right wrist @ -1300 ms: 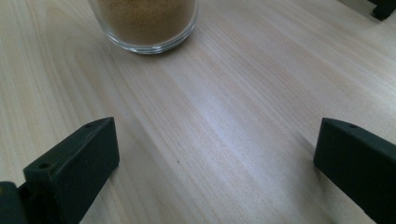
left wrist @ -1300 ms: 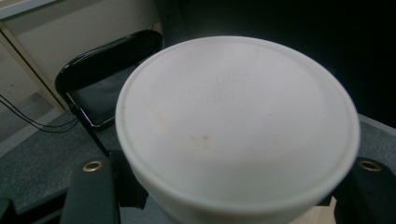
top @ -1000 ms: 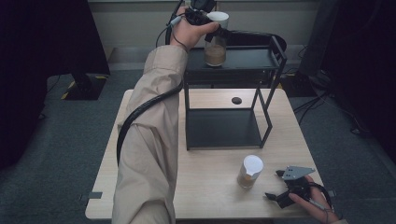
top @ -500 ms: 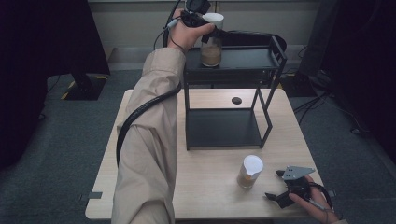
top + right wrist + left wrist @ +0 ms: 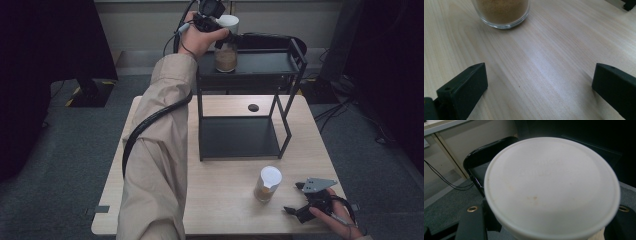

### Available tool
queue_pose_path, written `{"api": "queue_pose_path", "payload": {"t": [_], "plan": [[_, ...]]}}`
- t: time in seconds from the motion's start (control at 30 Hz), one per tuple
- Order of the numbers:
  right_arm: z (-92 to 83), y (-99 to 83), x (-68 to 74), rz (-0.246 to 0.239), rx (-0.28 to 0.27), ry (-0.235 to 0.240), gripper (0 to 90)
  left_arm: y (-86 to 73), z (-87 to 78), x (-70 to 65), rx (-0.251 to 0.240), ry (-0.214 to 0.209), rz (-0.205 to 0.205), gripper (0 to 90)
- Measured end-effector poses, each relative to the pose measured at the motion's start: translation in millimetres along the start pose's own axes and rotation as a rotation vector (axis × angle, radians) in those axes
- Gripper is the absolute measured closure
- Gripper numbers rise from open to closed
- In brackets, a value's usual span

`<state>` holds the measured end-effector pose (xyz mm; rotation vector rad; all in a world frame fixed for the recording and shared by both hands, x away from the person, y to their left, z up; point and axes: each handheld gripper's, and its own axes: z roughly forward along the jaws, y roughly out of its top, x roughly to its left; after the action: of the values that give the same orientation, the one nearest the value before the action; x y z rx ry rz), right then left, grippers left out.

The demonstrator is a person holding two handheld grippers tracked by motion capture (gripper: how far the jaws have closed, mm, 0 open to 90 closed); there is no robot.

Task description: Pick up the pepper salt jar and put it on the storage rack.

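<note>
On the top shelf of the black rack (image 5: pixel 260 62), at the far side of the table (image 5: pixel 220 200), the left gripper (image 5: pixel 220 37) is closed around a white-lidded jar (image 5: pixel 226 52) of brown powder. A second ago that jar hung a little above the shelf; now its base looks to be resting on the shelf's left part, so the placing step seems all but done and what remains is to let go. The left gripper view shows the jar's white lid (image 5: pixel 551 187) close up, with the jaws hidden beneath it. The right gripper (image 5: pixel 300 200) lies at the near right corner of the table, its jaws wide apart and holding nothing, as before. There are two jars: the one on the shelf and a second jar (image 5: pixel 267 184) standing just left of the right gripper. There is one rack with two shelves, and one small dark disc (image 5: pixel 253 107) on the table.
</note>
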<state>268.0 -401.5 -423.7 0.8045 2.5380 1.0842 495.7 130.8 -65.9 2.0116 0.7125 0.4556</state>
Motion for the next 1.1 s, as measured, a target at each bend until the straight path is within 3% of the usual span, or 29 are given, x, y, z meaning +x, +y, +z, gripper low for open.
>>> {"api": "queue_pose_path", "payload": {"t": [0.27,0.37,0.47,0.83,1.1], "plan": [[0.0,0.0,0.0,0.0,0.0,0.0,0.0,1.3,-0.8,-4.2,0.015,0.018,0.008,31.6],[0.0,0.0,0.0,0.0,0.0,0.0,0.0,1.4,-1.3,-7.8,0.021,0.037,-0.002,16.7],[0.0,0.0,0.0,0.0,0.0,0.0,0.0,-2.4,-3.6,-10.0,0.006,0.057,-0.025,9.4],[0.0,0.0,0.1,0.0,0.0,0.0,0.0,-19.4,-19.2,-10.3,-0.052,0.05,-0.081,1.3],[0.0,-0.1,0.1,0.001,-0.001,-0.001,0.0,-31.2,-29.7,-15.1,-0.075,0.032,-0.063,0.8]]}}
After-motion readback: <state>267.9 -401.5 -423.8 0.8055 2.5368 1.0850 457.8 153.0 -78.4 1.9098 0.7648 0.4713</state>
